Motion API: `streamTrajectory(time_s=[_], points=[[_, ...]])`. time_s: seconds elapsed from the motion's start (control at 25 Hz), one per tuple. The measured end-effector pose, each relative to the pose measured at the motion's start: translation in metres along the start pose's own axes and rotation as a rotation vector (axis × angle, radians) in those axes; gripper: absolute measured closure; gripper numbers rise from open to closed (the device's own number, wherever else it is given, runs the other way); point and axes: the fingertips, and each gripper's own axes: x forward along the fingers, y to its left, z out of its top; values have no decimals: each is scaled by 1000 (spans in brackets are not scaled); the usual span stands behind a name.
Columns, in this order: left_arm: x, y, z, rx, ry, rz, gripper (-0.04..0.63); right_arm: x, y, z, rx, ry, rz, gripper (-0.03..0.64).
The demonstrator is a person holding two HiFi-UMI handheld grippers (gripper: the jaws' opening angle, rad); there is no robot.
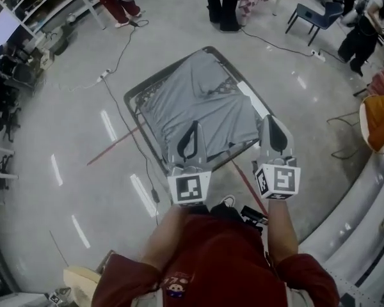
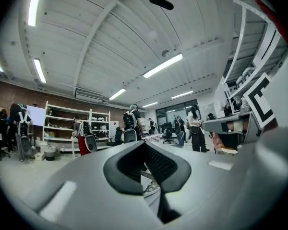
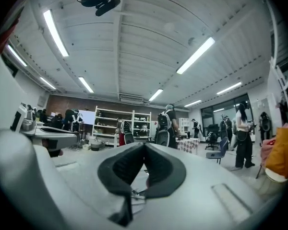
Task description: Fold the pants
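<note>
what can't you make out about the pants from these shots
- Near hem of the pants: head view, covered by the left gripper.
- Pants in both gripper views: out of sight; the shut jaws point across the room and grey housing fills the lower half.
- Table legs: head view, hidden under its top.
- How many layers the pants lie in: head view, too small.

Pants (image 1: pixel 201 104) on table (image 1: pixel 135 100); chair (image 1: pixel 312 15) behind, right

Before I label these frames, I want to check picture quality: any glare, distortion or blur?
Head view: strong fisheye bend, light streaks glaring on the shiny floor, pants clear. Left gripper view: dark rounded corners, bright ceiling light, left gripper soft up close. Right gripper view: same bend, right gripper slightly blurred.
</note>
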Motion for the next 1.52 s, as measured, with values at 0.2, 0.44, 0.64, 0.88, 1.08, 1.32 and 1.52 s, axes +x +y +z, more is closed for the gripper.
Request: streamTrajectory(time_s=[0.2, 0.44, 0.64, 0.88, 1.08, 1.32, 1.52], points=[[-18, 7, -10, 23, 31, 94, 592, 1, 5, -12, 7, 17, 88, 615], [-25, 21, -25, 31, 43, 166, 592, 18, 18, -25, 0, 16, 160, 615], [-21, 36, -40, 30, 51, 201, 592, 39, 31, -39, -23, 32, 213, 615], [-22, 49, -64, 79, 98, 231, 592, 59, 40, -59, -40, 59, 267, 615], [-23, 47, -93, 128, 164, 215, 591, 65, 47, -91, -90, 126, 331, 615], [-37, 38, -159, 224, 378, 122, 532, 62, 51, -149, -196, 280, 465, 546], [-59, 31, -222, 299, 581, -8, 439, 51, 54, -207, -311, 434, 597, 509]])
